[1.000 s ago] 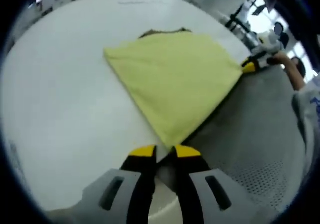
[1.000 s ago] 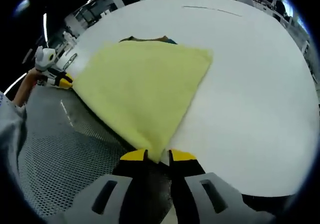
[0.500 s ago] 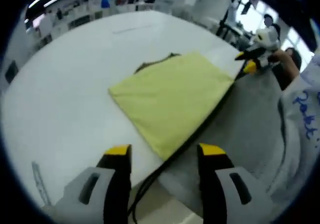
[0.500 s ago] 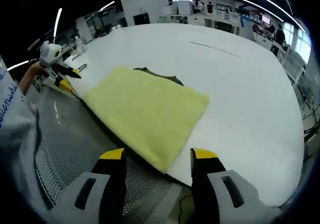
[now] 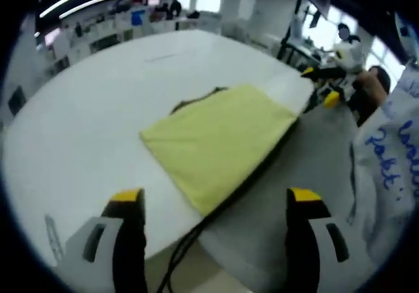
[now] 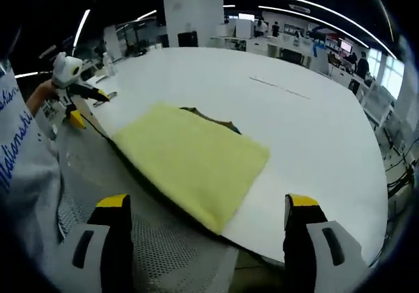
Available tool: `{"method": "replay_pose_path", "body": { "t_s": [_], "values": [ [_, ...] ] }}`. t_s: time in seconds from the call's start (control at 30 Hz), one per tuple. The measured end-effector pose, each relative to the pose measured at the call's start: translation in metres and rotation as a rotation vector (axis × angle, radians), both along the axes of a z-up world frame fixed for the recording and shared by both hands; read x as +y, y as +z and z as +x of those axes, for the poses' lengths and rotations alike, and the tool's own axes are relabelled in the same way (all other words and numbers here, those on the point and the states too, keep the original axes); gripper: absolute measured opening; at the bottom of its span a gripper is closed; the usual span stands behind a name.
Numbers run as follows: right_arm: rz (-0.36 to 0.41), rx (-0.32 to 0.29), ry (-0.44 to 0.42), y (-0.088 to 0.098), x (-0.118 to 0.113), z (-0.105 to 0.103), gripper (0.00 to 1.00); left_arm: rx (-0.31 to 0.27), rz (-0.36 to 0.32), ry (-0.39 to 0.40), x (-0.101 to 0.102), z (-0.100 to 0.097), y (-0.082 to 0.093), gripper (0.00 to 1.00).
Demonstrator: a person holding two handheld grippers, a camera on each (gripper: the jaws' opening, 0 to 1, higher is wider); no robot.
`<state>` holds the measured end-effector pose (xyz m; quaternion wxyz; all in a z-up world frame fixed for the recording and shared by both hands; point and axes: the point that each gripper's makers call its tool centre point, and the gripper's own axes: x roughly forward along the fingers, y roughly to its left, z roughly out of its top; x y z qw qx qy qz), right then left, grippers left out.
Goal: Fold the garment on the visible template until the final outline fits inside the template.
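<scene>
A pale yellow garment (image 5: 219, 142) lies folded into a flat rectangle on the white table (image 5: 85, 116), close to its near edge; a dark strip, perhaps the template, peeks out at its far side. In the right gripper view the same garment (image 6: 193, 162) lies flat on the table (image 6: 308, 129). My left gripper (image 5: 215, 205) hangs wide open above and short of the garment's near corner, holding nothing. Likewise my right gripper (image 6: 208, 211) is wide open, pulled back from the garment's near corner. The right gripper (image 5: 327, 84) shows at the far right of the left gripper view, the left gripper (image 6: 75, 87) at the far left of the right gripper view.
A grey perforated mat or floor (image 6: 163, 254) lies below the table's near edge. A dark cable (image 5: 190, 241) runs along that edge. My sleeve (image 5: 393, 155) with blue lettering fills the right side. Desks and lights stand far behind the table.
Both grippers went from shut at the garment's near corners to wide open and drew up and back from it. The garment stays flat on the table.
</scene>
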<state>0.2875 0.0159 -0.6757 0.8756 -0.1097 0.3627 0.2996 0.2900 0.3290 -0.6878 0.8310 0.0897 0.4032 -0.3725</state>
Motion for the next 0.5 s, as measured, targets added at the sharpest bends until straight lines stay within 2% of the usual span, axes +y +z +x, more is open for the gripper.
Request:
{"method": "replay_pose_path", "body": {
  "t_s": [0.23, 0.5],
  "values": [
    [-0.003, 0.028, -0.007, -0.004, 0.003, -0.004, 1.0, -0.018, -0.032, 0.009, -0.003, 0.004, 0.008, 0.99],
    [0.017, -0.008, -0.065, 0.004, 0.001, 0.004, 1.0, -0.013, -0.022, -0.003, 0.0, -0.001, 0.017, 1.0]
  ]
}}
